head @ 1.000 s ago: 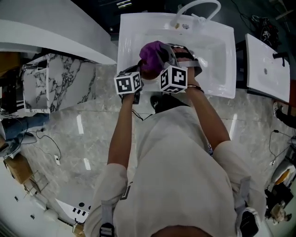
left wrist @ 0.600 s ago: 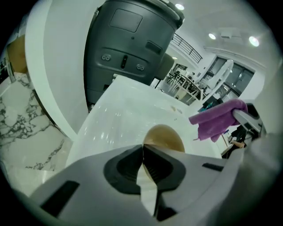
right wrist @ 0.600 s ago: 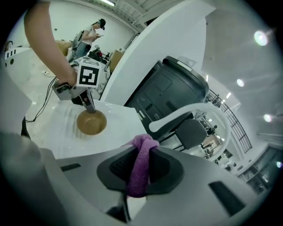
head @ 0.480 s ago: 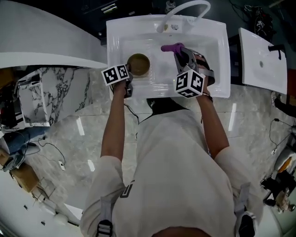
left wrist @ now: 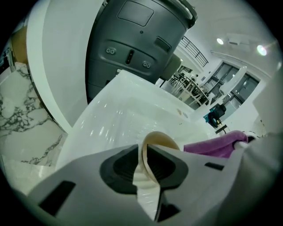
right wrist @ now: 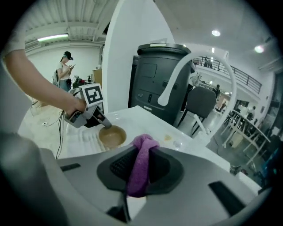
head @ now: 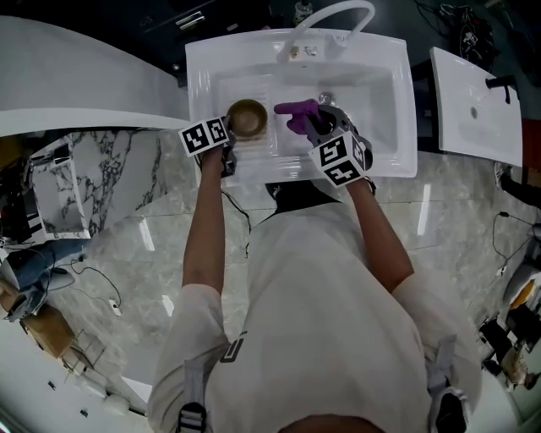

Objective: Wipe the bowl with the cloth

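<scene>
A tan bowl [head: 248, 117] stands on the ribbed left side of the white sink [head: 389, 161]. My left gripper [head: 230, 139] is at the bowl's near rim. Its jaws have just been opening, and the rim [left wrist: 157, 141] stands between the pads with a thin gap on each side. The purple cloth [head: 296, 112] hangs to the right of the bowl, pinched in my right gripper [head: 313, 128], which is shut on it. In the right gripper view the cloth [right wrist: 140, 167] fills the jaws, and the bowl [right wrist: 112, 136] lies ahead on the left.
A white arched faucet [head: 330, 17] rises at the sink's back edge. A dark grey bin [left wrist: 137, 44] stands behind the sink. Another white basin [head: 473, 106] sits to the right. A person [right wrist: 66, 66] stands far off on the left.
A second ago the cloth lay in the raised bowl over the sink. The bowl has gone left and down onto the ribbed part, and the left jaws have parted around its rim. The cloth moved right.
</scene>
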`<state>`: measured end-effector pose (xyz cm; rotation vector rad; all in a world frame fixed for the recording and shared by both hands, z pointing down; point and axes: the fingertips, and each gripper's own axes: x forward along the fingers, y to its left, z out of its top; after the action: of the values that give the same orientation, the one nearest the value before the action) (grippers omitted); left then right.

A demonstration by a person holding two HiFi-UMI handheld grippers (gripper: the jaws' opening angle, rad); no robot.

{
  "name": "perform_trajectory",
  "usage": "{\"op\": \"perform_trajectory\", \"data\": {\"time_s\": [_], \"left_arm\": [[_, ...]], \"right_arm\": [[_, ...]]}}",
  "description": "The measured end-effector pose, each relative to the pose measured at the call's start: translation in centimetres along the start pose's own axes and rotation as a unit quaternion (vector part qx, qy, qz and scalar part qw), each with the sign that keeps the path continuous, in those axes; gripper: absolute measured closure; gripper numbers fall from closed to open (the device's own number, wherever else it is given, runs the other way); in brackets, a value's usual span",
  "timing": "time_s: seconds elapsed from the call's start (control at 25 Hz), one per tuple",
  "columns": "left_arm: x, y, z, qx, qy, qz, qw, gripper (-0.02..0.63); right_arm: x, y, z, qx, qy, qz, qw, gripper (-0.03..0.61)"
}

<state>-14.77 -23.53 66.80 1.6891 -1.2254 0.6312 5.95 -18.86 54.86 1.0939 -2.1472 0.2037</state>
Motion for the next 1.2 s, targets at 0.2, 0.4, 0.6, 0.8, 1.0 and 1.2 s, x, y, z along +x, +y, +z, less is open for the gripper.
{"op": "perform_trajectory", "data": {"time_s": [0.2, 0.4, 0.6, 0.8, 1.0, 1.2], "left_arm": [[-2.0, 0.5, 1.4, 0.057, -0.041, 0.049, 0.9963, 0.543], [-5.7, -0.1, 1.4, 0.111, -0.094, 0.085, 0.9858, 0.543], [-8.4, -2.0, 0.2, 0.116, -0.141, 0.085, 0.9796, 0.549], [-9.7, -3.4, -2.1, 0.087, -0.161, 0.081, 0.9796, 0.578], [-10.0, -4.0, -3.7, 0.064, -0.163, 0.072, 0.9819, 0.607], [-10.2, -4.3, -4.9, 0.065, -0.161, 0.061, 0.9829, 0.607]], "right_arm": [[0.6, 0.6, -1.4, 0.032, 0.004, 0.005, 0.999, 0.537], [1.3, 1.0, -1.5, 0.041, 0.004, 0.005, 0.999, 0.537], [2.0, 1.9, -1.8, 0.064, -0.001, 0.019, 0.998, 0.537], [2.3, 2.7, -2.5, 0.097, 0.001, 0.039, 0.995, 0.537], [2.8, 2.9, -2.1, 0.107, -0.004, 0.046, 0.993, 0.537], [2.8, 3.9, -2.9, 0.112, 0.002, 0.058, 0.992, 0.537]]}}
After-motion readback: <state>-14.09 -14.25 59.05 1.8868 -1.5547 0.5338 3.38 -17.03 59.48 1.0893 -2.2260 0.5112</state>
